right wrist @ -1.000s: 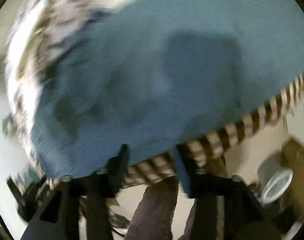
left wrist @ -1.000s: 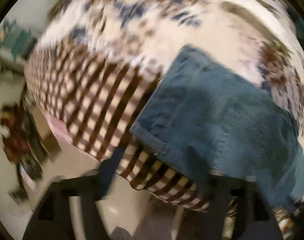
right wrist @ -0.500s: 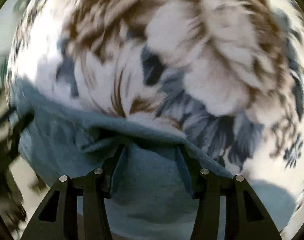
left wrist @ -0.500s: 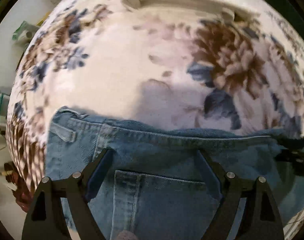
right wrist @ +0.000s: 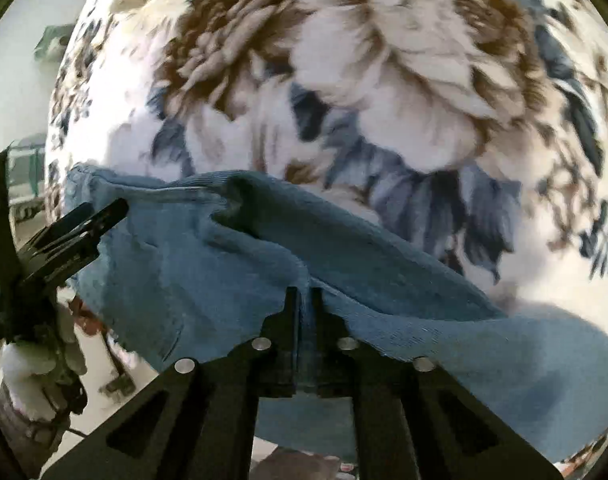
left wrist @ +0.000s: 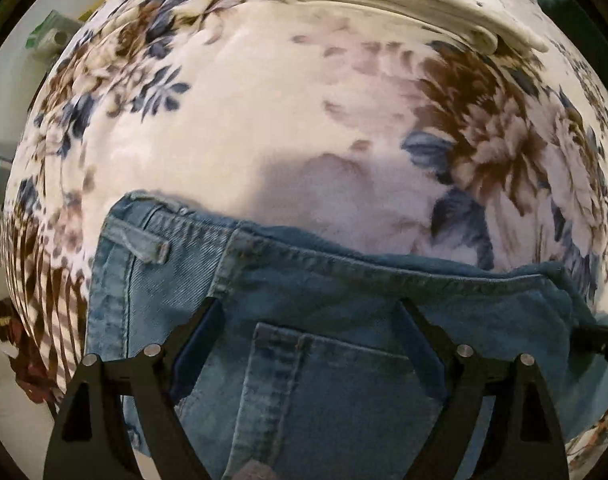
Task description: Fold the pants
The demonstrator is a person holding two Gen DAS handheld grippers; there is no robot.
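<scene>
Nearest the right-wrist lens, the right claw is pinched tight on a ridge of the jeans, its fingers nearly touching with denim between them. The left claw stands wide apart over the back pocket, gripping nothing — its tips hover at, or perhaps just touch, the cloth below the waistband; the view cannot settle which. The jeans lie bunched on the floral blanket, the waistband edge facing away, so folding looks barely begun: the cloth needs flattening and at least one fold. Farther off lies a folded white cloth. Half a second ago the right claw stood open around the denim — it has since closed; the left is unchanged.
</scene>
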